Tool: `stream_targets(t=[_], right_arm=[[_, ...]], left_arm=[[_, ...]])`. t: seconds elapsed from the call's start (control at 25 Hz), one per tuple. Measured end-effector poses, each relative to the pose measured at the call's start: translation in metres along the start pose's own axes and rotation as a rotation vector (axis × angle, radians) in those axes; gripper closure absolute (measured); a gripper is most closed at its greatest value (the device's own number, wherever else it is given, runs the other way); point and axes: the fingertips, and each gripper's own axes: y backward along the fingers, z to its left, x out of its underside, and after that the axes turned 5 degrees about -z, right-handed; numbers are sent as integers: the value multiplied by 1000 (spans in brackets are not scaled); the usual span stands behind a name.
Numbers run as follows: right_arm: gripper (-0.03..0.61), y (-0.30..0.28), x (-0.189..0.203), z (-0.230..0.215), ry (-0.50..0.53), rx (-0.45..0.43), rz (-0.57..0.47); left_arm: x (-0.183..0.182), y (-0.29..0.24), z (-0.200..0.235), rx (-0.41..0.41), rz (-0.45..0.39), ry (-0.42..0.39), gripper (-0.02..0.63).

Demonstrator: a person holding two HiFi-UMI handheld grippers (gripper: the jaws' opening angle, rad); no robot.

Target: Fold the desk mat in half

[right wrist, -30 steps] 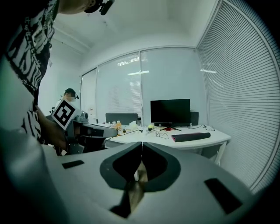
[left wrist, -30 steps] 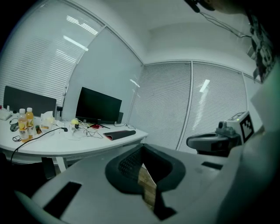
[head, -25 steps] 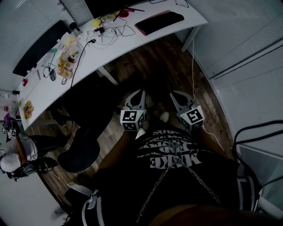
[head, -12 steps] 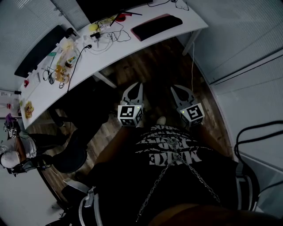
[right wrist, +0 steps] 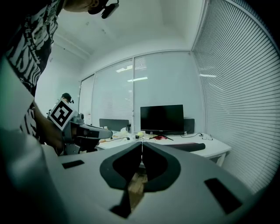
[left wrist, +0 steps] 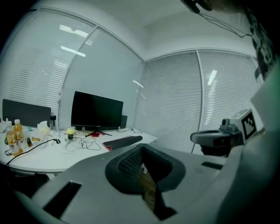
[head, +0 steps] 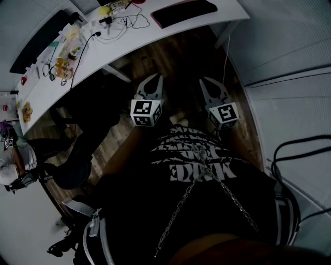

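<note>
The desk mat (head: 183,11), a long dark strip with a pink edge, lies on the right end of the white desk (head: 124,44). It also shows in the left gripper view as the mat (left wrist: 124,141) and in the right gripper view as the mat (right wrist: 186,147). My left gripper (head: 151,80) and right gripper (head: 209,85) hang side by side in front of my torso, over the wooden floor and well short of the desk. Both are shut and empty: the left gripper (left wrist: 142,148) and right gripper (right wrist: 141,143) have their jaws pressed together with nothing between them.
A black monitor (left wrist: 96,111), drink bottles (left wrist: 15,133), cables (head: 124,23) and small clutter fill the desk left of the mat. A dark office chair (head: 67,171) and another person (head: 10,171) are at the left. A white cable (head: 227,46) hangs by the desk's right end.
The head view has tilted, so the desk slid toward the top edge and the grippers sit higher in the frame. Both grippers stayed shut and side by side.
</note>
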Motion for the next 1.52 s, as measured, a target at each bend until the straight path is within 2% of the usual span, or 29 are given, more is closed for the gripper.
stream_targets(t=[0.28,0.52,0.72,0.92,1.08,1.16,1.32,1.4,1.52], right_arm=[[578,-57,15,-41,-25,113,48],[578,-114,1,-66,-12,159,37],[578,-154,-13,-82,20,194,27],[578,-174,-29,-106,68,284,33],[578,-204,-44,-121,64,242,15],[578,-218,-49,-130,67,272,12],[580,-214,-49,-148,90,420,-25],[578,-214,-43,-156,92,422,-21],[578,-218,-35,-176,52,410,-8]], left_arm=[[3,-46,47,18,33,8,609],[-23,-96,100,20,-25,-7,609],[-51,-145,133,75,-70,-8,609],[-73,-180,157,143,-94,-13,607],[-86,-210,163,232,-79,24,607],[-95,-225,168,219,-96,48,609],[-98,-231,172,145,-130,57,607],[-93,-232,171,134,-134,36,607],[-76,-244,176,116,-86,39,607]])
